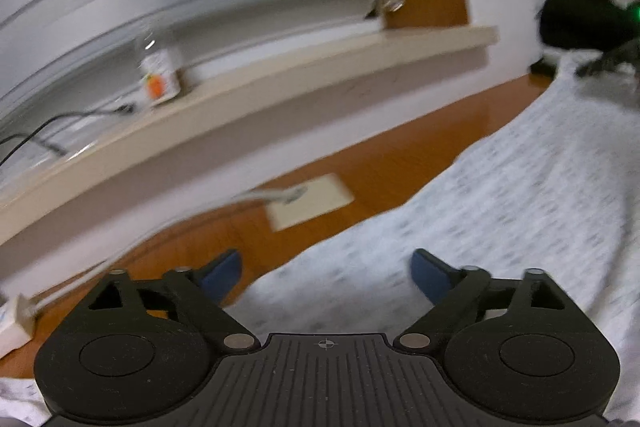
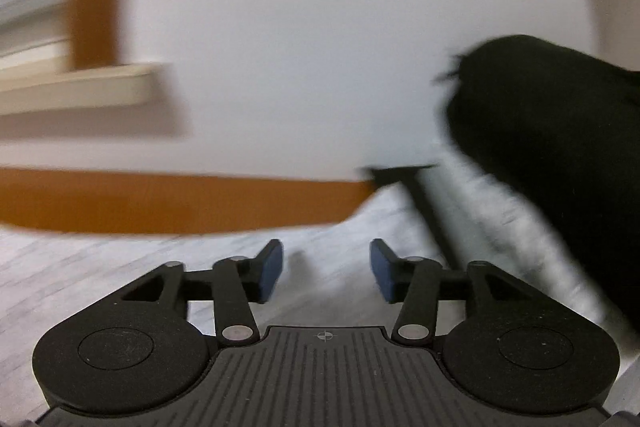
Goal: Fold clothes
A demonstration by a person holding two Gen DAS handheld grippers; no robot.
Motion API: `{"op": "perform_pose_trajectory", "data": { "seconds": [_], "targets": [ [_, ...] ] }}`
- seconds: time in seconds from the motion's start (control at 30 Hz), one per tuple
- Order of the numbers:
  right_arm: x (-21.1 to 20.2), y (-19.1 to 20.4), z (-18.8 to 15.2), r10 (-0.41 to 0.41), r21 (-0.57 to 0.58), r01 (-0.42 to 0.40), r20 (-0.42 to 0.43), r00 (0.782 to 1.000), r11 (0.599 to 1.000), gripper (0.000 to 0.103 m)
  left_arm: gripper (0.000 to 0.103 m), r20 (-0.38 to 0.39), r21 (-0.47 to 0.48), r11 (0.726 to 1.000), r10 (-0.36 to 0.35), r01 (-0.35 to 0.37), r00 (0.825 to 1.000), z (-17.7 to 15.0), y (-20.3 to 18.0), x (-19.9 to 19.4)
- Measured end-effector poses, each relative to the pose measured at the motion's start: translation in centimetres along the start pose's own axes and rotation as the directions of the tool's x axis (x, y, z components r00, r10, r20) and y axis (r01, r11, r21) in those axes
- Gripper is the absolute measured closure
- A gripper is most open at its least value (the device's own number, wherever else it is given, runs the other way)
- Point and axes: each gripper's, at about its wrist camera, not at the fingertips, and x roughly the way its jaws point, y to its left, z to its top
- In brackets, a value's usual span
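Note:
Both views are blurred by motion. A black garment (image 2: 552, 155) lies bunched on the white patterned bed sheet (image 2: 328, 227) at the right of the right wrist view; it also shows far off in the left wrist view (image 1: 576, 19). My left gripper (image 1: 326, 273) is open and empty above the bed's edge, well short of the garment. My right gripper (image 2: 326, 269) is open and empty over the sheet, with the garment ahead to its right. A thin black strap or rod (image 2: 432, 215) lies beside the garment.
A beige window ledge (image 1: 280, 79) carries a clear bottle (image 1: 158, 75) and cables (image 1: 48, 131). Wooden floor (image 1: 380, 167) with a pale mat (image 1: 310, 201) lies between bed and white wall (image 2: 320, 47). A white box (image 1: 14, 323) sits at the lower left.

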Motion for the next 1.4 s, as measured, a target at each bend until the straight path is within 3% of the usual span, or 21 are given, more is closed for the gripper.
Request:
{"op": "perform_pose_trajectory", "data": {
  "seconds": [0.1,0.17,0.3,0.43,0.57,0.97,1.17,1.3,1.4],
  "targets": [
    [-1.5,2.6,-1.8,0.150,-0.001,-0.150,-0.025,0.988,0.989,0.048,0.002,-0.015,0.008,1.000,-0.024,0.025,1.000,0.3,-0.8,0.7],
    [-1.7,3.7,-2.4,0.196,0.003,-0.196,-0.043,0.980,0.981,0.048,0.002,-0.027,0.013,0.999,-0.042,0.042,0.999,0.4,-1.4,1.3],
    [-1.7,4.8,-3.0,0.201,-0.020,-0.203,-0.073,0.977,0.979,0.048,0.002,-0.051,0.022,0.997,-0.075,0.077,0.996,0.8,-2.5,2.4],
    [-1.3,4.0,-3.2,0.203,-0.008,-0.204,-0.062,0.977,0.979,0.039,0.001,-0.075,0.030,0.993,-0.109,0.112,0.991,1.1,-3.6,3.5],
    [-1.3,3.4,-3.5,0.219,-0.002,-0.219,-0.050,0.974,0.976,0.038,0.000,-0.099,0.028,0.989,-0.142,0.146,0.985,1.4,-4.3,4.6],
    [-1.2,3.5,-3.4,0.207,0.002,-0.207,-0.051,0.977,0.978,0.035,0.000,-0.105,-0.009,0.991,-0.134,0.134,0.985,2.0,-3.2,5.8],
    [-2.0,3.1,-3.8,0.157,0.032,-0.156,-0.026,0.987,0.987,0.034,0.000,-0.070,0.036,0.996,-0.082,0.085,0.994,2.4,-4.7,4.5],
    [-5.4,0.7,-5.3,0.115,0.093,-0.116,0.011,0.993,0.989,0.034,0.000,-0.018,-0.016,0.985,-0.171,0.171,0.985,3.6,-6.0,2.4],
    [-8.1,-1.5,-6.6,0.032,0.100,-0.032,-0.003,0.999,0.994,0.034,0.000,0.007,-0.052,0.967,-0.248,0.248,0.969,4.3,-7.6,1.2]
  ]
}}
